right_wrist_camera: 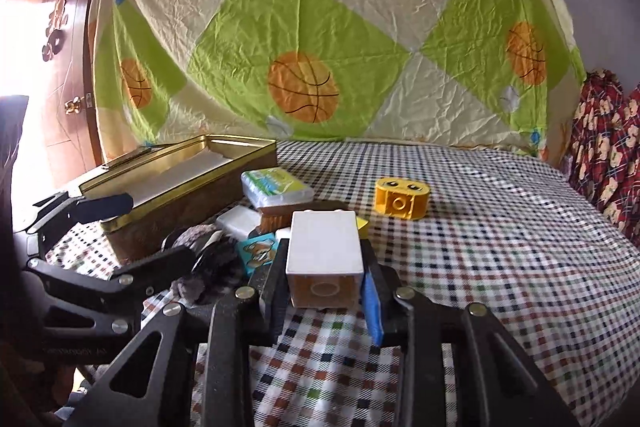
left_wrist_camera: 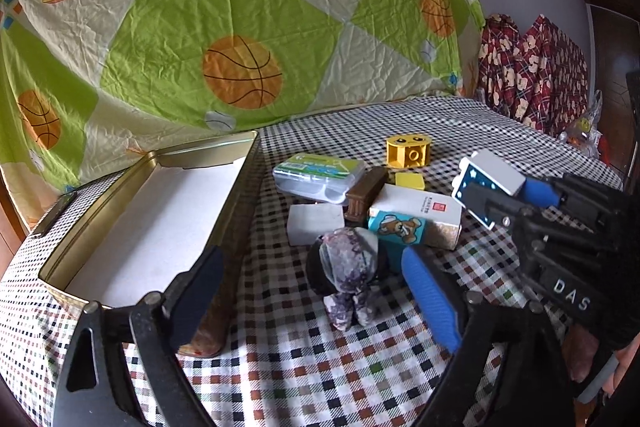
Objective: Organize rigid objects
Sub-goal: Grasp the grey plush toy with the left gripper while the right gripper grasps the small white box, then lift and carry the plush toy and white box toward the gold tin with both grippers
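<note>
My right gripper is shut on a white toy block, held just above the checked tablecloth; from the left wrist view the same block shows a blue starry face. My left gripper is open, its fingers on either side of a mottled purple-grey lump without touching it. Behind the lump lies a pile: a teal bear block, a white carton, a white slab, a brown piece and a clear case with a green label. A yellow block with eyes stands apart.
An open gold tin with a white lining sits left of the pile. A basketball-print sheet hangs behind the table. Red patterned cloth lies at the far right, a wooden door at the left.
</note>
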Available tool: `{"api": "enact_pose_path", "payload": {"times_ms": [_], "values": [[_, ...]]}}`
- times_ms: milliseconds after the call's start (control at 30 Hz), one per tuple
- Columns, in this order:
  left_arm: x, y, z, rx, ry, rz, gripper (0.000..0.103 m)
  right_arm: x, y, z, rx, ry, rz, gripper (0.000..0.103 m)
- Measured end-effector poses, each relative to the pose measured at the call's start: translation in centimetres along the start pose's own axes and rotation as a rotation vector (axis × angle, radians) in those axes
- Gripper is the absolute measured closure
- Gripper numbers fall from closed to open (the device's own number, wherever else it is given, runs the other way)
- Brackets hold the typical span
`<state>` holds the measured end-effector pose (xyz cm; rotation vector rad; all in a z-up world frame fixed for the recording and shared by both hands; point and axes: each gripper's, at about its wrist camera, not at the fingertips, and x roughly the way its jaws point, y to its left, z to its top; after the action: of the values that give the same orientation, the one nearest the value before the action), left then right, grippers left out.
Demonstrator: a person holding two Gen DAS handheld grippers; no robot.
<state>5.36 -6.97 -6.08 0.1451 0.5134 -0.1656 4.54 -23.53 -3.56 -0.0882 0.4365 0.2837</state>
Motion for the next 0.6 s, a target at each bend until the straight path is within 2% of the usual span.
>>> {"api": "enact_pose_path", "payload": {"times_ms": [100, 233, 300, 400, 600], "values": [[0.8, -0.4, 0.1, 0.002, 0.048, -0.017, 0.019, 0.5, -0.5, 0.4, 0.021, -0.012, -0.016, 0.069], [1.8, 0.0, 0.2, -0.038, 0.109, -0.024, 0.033, 0.1, 0.2, 1.2, -0.021, -0.047, -0.044, 0.069], [2.1, 0.3, 0.2, -0.058, 0.124, -0.033, 0.038, 0.0, 0.4, 1.4, -0.019, -0.058, -0.030, 0.069], [2.4, 0.3, -0.3, -0.059, 0.141, -0.048, 0.057, 0.3, 0.6, 1.3, -0.023, -0.060, -0.025, 0.069], [2.0, 0.3, -0.5, -0.050, 0.117, -0.045, 0.060, 0.4, 0.5, 1.3, -0.017, -0.049, -0.017, 0.069]]}}
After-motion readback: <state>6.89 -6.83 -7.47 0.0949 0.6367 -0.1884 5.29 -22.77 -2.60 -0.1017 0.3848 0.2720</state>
